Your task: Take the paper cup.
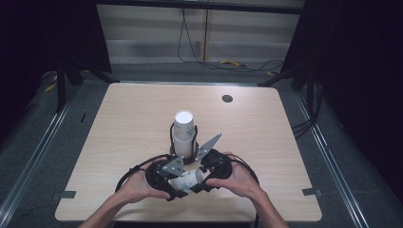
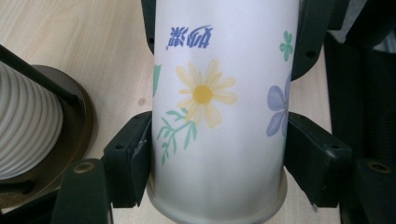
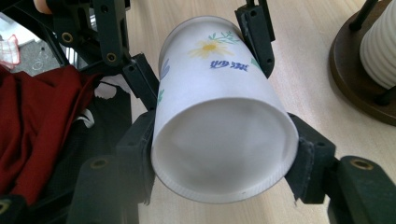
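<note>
Lying level near the table's (image 1: 142,109) front edge, the paper cup (image 1: 186,181) is clamped by both grippers' fingers (image 3: 140,140).

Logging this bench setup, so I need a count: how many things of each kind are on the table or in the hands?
Flowered cup, clamped by both tongs: 1
Stack of ribbed white cups, number in it unclear: 1
Round brown stand under that stack: 1
Tongs: 2, the left tongs and the right tongs
Total: 5
</note>
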Available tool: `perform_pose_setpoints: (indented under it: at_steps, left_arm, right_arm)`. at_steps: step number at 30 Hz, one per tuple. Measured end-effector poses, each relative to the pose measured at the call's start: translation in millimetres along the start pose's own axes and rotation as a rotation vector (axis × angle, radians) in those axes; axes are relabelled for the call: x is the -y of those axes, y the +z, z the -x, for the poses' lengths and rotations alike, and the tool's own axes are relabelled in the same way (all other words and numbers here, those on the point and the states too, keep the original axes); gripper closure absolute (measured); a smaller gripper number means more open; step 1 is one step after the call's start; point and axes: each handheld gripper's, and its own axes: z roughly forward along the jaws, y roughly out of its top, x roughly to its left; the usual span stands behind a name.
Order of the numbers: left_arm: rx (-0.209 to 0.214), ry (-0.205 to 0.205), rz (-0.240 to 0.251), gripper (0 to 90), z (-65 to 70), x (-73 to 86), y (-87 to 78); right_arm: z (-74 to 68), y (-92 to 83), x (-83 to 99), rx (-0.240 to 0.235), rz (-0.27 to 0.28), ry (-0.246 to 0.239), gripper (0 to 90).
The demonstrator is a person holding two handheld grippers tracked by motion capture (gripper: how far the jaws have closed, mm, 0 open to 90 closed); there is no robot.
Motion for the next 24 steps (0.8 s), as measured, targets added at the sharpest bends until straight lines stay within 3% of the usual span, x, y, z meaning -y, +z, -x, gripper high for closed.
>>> perform_pose_setpoints:
  at_steps: [11, 18, 24]
  left_arm:
    - [-0.029, -0.081, 0.052, 21.7, -4.6, 3.1, -7.7]
    - [-0.031, -0.156, 0.132, 16.8, -10.9, 9.0, -13.4]
    - [-0.058, -0.175, 0.188, 16.2, -12.4, 13.1, -22.6]
  right_arm:
    - [0.0, -6.9, 2.2, 0.026, 0.022, 0.011, 36.5]
    - [4.0, -13.0, 7.0, 0.045, 0.052, 0.027, 36.5]
    - [5.8, -15.3, 9.1, 0.057, 0.060, 0.044, 36.4]
